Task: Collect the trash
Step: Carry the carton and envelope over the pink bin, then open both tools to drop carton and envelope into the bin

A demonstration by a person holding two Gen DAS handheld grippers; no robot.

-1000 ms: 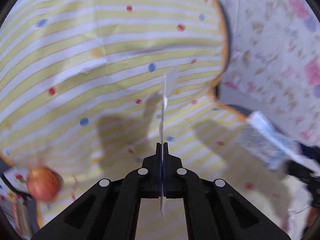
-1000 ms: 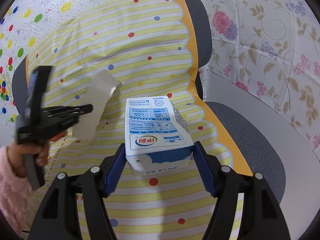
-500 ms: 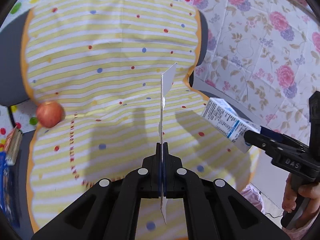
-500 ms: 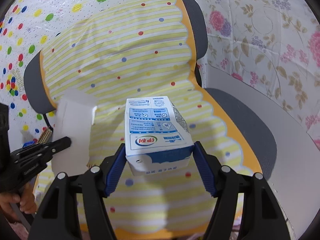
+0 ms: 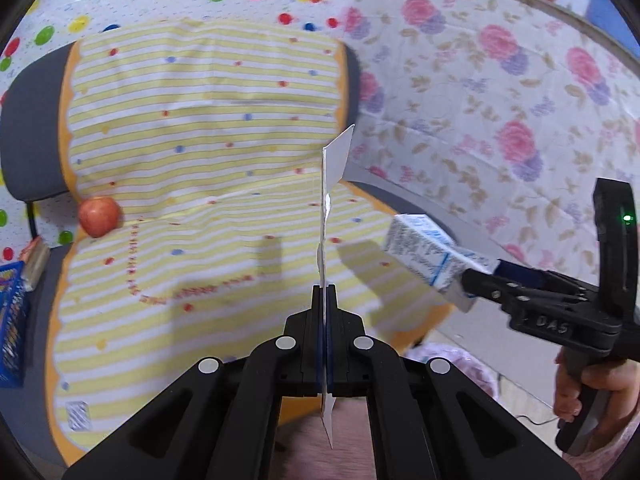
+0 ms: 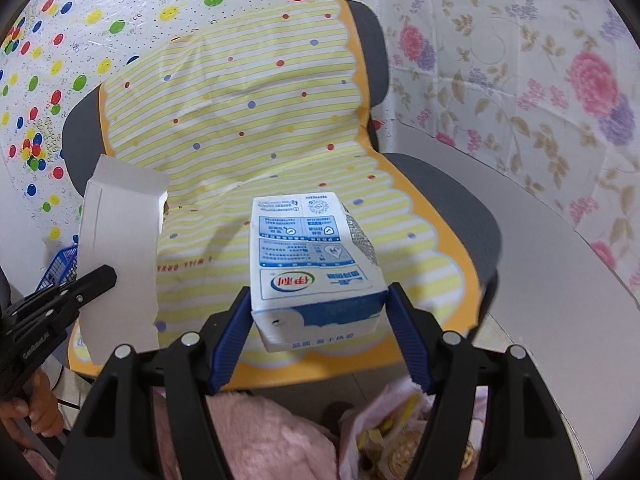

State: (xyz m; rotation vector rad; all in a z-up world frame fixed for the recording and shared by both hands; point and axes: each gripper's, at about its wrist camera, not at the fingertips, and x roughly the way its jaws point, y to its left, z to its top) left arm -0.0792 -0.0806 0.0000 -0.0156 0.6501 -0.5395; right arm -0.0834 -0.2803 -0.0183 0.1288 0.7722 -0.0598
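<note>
Left gripper [image 5: 325, 300]: black plastic linkage arms, four round silver screw heads in row, thin blue pads on inner faces of fingers. Right gripper [image 6: 320, 312]: same black frame with silver screws, ribbed blue pads [image 6: 228, 336] on fingers (ribs run across pad). From left camera, its side shows raised letters "DAS", small green light on black upright part, pistol-type black handle. Person wears fluffy pink sleeve [image 6: 260, 436].

milk carton [image 6: 314, 264]: glossy printed card | flattened box [image 6: 120, 256]: matt white card | chair cover [image 6: 260, 128]: creased striped cloth
</note>
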